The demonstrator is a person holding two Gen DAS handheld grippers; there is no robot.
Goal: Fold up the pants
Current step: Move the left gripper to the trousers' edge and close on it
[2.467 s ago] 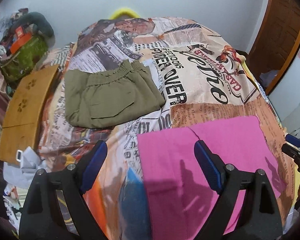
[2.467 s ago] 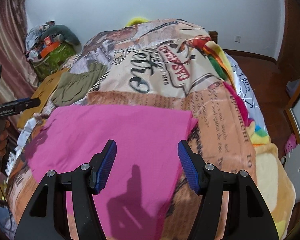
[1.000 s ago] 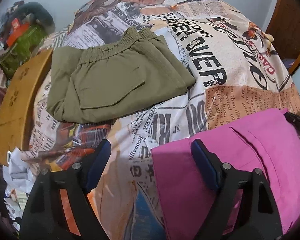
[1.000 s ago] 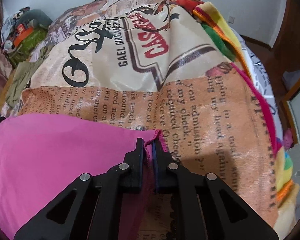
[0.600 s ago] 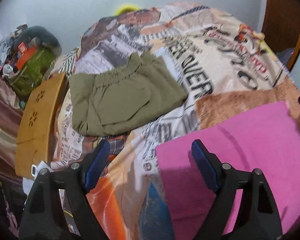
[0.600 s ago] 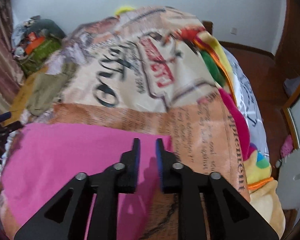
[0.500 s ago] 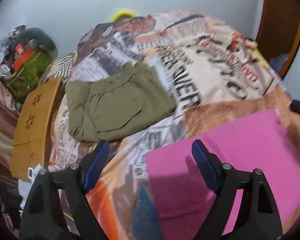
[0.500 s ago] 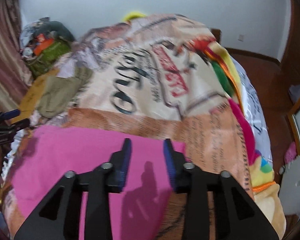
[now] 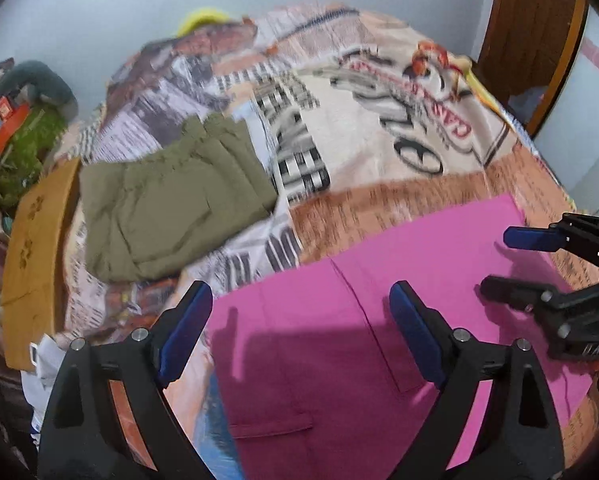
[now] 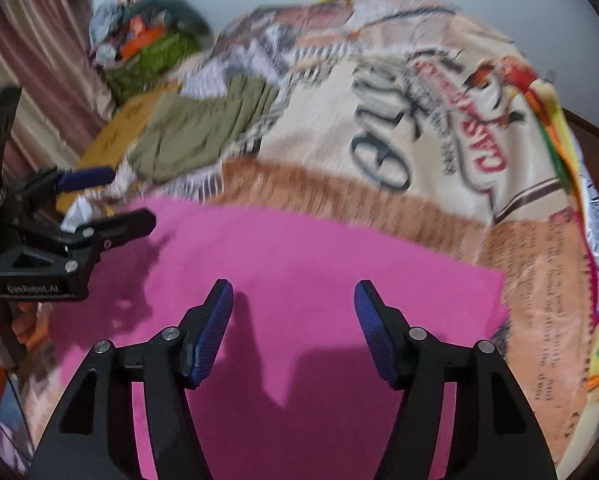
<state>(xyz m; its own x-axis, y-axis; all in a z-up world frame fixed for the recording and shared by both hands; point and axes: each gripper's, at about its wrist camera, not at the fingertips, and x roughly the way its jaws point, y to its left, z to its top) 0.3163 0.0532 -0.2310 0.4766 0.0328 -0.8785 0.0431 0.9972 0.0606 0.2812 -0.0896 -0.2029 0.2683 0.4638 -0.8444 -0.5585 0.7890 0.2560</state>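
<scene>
Right gripper (image 10: 293, 328) and left gripper (image 9: 299, 328), both spread and empty, hover above pink pants (image 10: 319, 264) lying flat crosswise on the bed, each near one end.

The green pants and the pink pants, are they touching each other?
Apart. The left wrist view shows a strip of printed blanket between the olive green pants and the pink pants.

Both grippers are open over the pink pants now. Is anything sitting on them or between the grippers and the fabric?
Nothing visible. The pink pants lie flat on the bedspread with only shadows across them. The left gripper and right gripper hang open above bare fabric. The green pants lie apart, farther back.
</scene>
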